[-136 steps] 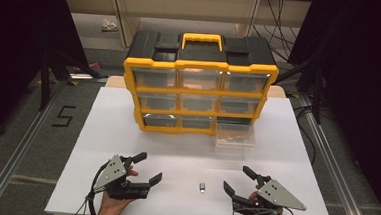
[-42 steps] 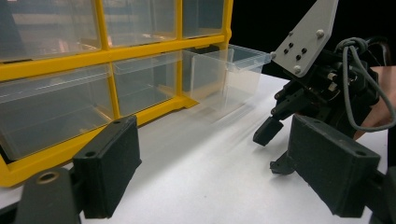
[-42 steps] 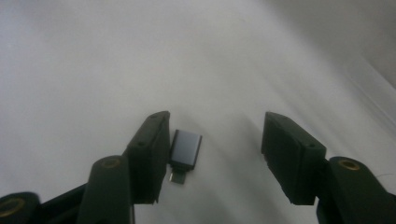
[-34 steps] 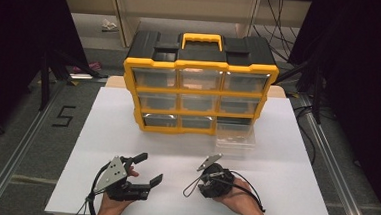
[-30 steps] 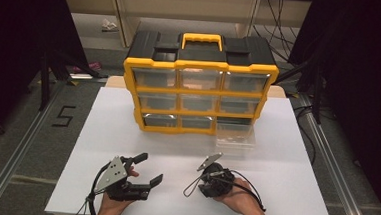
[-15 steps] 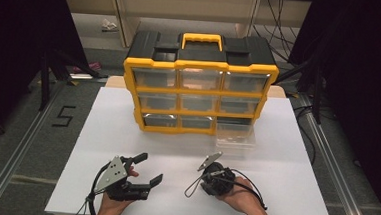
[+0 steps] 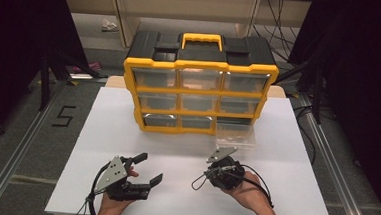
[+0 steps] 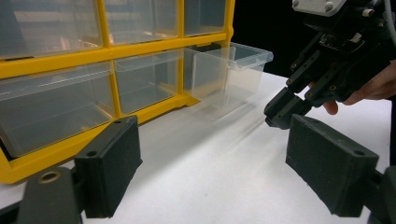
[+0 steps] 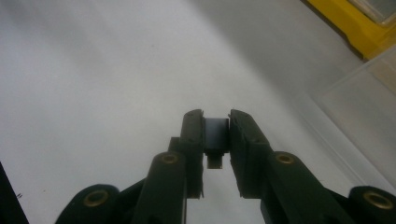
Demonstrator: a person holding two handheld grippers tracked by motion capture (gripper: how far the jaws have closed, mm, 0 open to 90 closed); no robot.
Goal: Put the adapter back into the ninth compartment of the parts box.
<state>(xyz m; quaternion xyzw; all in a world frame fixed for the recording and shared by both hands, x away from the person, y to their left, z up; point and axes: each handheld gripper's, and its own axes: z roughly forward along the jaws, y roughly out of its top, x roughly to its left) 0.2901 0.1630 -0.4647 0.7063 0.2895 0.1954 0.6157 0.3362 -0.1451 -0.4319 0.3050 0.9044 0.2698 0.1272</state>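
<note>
A: High view. Right gripper (image 7: pixel 213 170) near centre of the white table (image 7: pixel 127 128), tilted down, clamped on a small dark block. Pulled-out clear drawer (image 7: pixel 235 134) sits just beyond it, at the far right foot of the yellow organizer (image 7: pixel 200 85).

B: Probably the drawer was left out front to receive the piece. Left gripper (image 7: pixel 144 171)?

A: Near left, resting, jaws spread, nothing between. Waiting, I'd judge.

B: Left gripper view?

A: Its own pads (image 8: pixel 109 170) wide apart; right gripper (image 8: pixel 285 109) ahead, clenched, just above the table.

B: Right gripper view?

A: Small dark block (image 9: pixel 216 135) pinched between both pads, clear of the table surface.
</note>
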